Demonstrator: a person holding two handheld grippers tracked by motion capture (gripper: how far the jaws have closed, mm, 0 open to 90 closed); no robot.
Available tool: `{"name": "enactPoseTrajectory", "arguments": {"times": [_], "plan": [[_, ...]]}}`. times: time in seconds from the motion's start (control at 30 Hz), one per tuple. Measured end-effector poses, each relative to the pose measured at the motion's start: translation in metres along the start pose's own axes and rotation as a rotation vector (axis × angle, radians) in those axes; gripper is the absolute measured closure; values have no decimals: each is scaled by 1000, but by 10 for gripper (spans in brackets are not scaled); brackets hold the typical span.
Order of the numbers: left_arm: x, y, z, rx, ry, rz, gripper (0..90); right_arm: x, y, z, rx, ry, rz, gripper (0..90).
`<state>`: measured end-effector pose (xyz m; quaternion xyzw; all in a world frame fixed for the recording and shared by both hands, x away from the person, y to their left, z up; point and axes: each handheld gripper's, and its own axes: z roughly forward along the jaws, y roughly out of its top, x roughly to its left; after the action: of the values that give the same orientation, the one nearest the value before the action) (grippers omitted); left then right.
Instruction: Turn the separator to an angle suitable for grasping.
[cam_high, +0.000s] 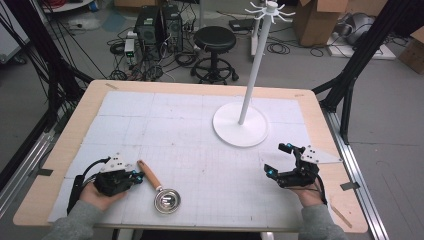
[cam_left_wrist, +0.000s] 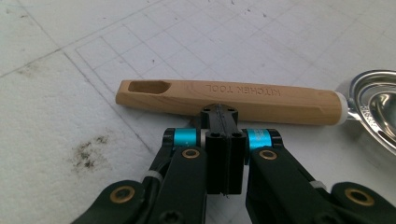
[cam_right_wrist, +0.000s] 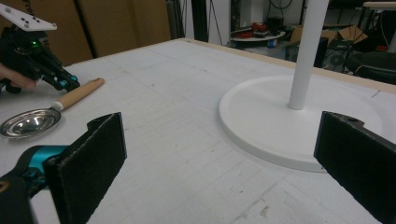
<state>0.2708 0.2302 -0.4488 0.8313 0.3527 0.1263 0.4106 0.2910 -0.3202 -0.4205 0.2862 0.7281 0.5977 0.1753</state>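
- Cluttered workshop floor, with one stool, computer cases and cardboard boxes, lies behind the bench in the high view; a white gridded mat covers most of the bench top.
- High view: one scoop lies near the front left, its wooden handle running up-left and its steel bowl toward the person. The left gripper sits just left of the handle, far nearer than the right gripper, which is well apart across the mat. One white stand with hooks at its top rises from a round base at back right.
- Left gripper view: the fingers are pressed together with nothing between them. The handle, stamped KITCHEN TOOL, lies crosswise just beyond their tips, its hanging slot to the left and the bowl to the right. I judge they would have to open and straddle the handle across its long axis to grasp it.
- Right gripper view: the two fingers are spread wide and empty, aimed over bare mat toward the stand's base; the scoop and left gripper lie far off at the left.
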Motion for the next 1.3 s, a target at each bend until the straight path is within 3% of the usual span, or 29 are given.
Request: {"name": "enactPoseTrajectory", "arguments": {"times": [0.1, 0.8, 1.03, 1.3], "plan": [[1, 2, 3, -6, -9, -8, 896, 0, 0, 0, 3, -1, -3, 14], [-9, 24, 25, 34, -5, 37, 897, 0, 0, 0, 5, -7, -7, 14], [-17, 33, 35, 47, -5, 67, 897, 1, 0, 0, 11, -4, -1, 14], [-25, 45, 50, 59, -13, 76, 897, 0, 0, 0, 6, -6, -4, 14]]}}
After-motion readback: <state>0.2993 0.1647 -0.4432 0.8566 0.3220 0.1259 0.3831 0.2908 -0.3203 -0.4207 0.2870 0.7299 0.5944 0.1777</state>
